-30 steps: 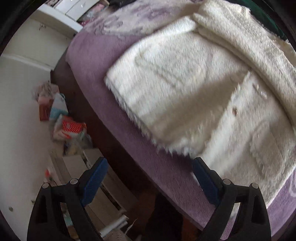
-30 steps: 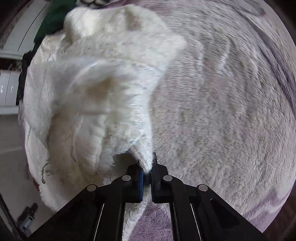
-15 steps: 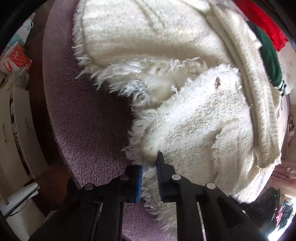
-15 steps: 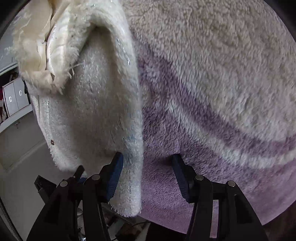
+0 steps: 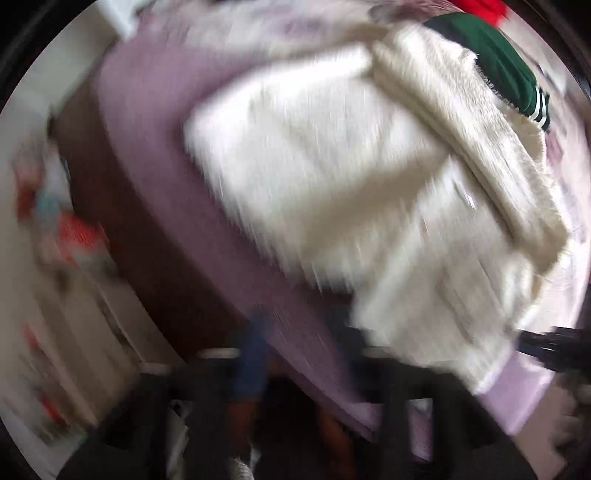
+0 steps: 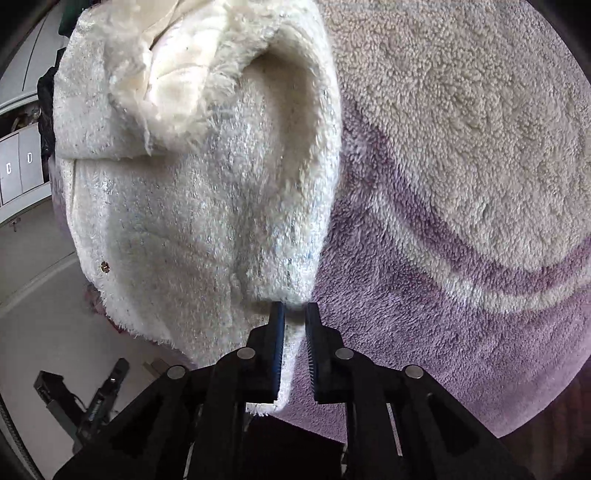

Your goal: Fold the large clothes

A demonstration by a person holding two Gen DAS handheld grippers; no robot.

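A fluffy cream jacket (image 5: pixel 332 177) lies on a purple bed blanket (image 5: pixel 155 122), one sleeve folded across its far side. The left wrist view is heavily blurred. My left gripper (image 5: pixel 299 347) is at the bed's near edge, just off the jacket's hem; its jaws look apart with nothing between them. In the right wrist view my right gripper (image 6: pixel 294 325) is shut on the hem edge of the jacket (image 6: pixel 192 206), which rises in a fold to the left.
A green garment (image 5: pixel 498 62) and a red one (image 5: pixel 480 5) lie beyond the jacket. Bags and clutter (image 5: pixel 62 236) sit on the floor left of the bed. The purple and cream blanket (image 6: pixel 461 166) fills the right side. A dark tool (image 6: pixel 92 398) lies on the floor.
My left gripper let go of the jacket hem, opened and pulled back fast from the bed. My right gripper closed on the jacket's hem edge.
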